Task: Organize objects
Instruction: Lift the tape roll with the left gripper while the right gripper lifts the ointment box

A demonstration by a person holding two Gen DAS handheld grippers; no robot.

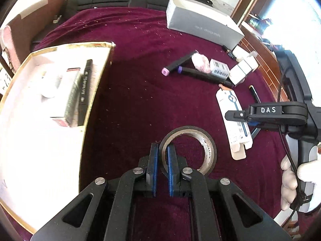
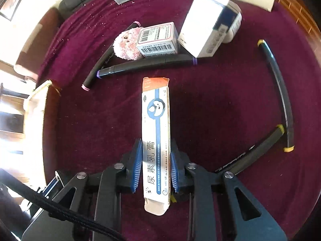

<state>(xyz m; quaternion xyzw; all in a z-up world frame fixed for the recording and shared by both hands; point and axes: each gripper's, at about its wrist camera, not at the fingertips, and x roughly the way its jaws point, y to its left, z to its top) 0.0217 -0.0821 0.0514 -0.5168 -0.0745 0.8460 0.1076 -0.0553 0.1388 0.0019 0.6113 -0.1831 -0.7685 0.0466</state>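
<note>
Left claw [image 1: 162, 161] is pinching wall of tape roll [image 1: 188, 150], one pad inside ring, one outside; roll is light, stiff, rim is good hold. Right claw [image 2: 154, 165] is closing on long carton [image 2: 156, 140] at near end; thin cardboard, probably crushing easily. Both claws are pointing steeply down at cloth.

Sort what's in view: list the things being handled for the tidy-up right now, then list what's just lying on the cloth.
In hand:
- left tool, shut on the tape roll
- right tool, shut on the long ointment carton
- gold-edged box, already holding items

Lying about:
- purple-capped markers
- yellow-capped markers
- barcoded box
- pink pompom
- grey box
</note>
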